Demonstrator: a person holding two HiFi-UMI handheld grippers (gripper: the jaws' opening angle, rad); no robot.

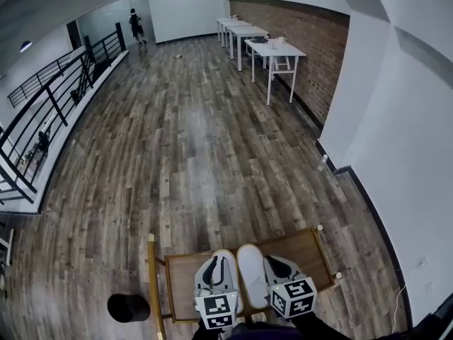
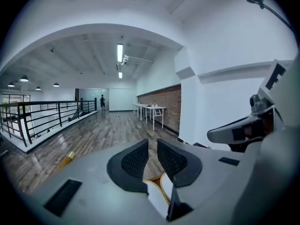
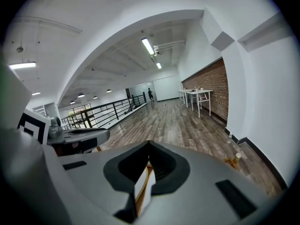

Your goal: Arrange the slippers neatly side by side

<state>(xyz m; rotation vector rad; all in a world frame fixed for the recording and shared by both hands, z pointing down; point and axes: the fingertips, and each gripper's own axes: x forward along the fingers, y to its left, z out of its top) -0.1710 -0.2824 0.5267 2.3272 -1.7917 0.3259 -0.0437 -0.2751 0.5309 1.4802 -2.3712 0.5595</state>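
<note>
Head view: left tool (image 2: 152,149), right tool (image 3: 149,150) each clamp a slipper (image 3: 143,191) over wooden table (image 1: 307,251)

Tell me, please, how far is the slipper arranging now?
Done: nothing finished yet. In hand: the left gripper clamps one white slipper and the right gripper clamps the other slipper, both over the wooden table. Left: setting them down neatly side by side.

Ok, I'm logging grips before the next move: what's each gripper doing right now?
Left gripper: shut on a white slipper.
Right gripper: shut on the other white slipper.
</note>
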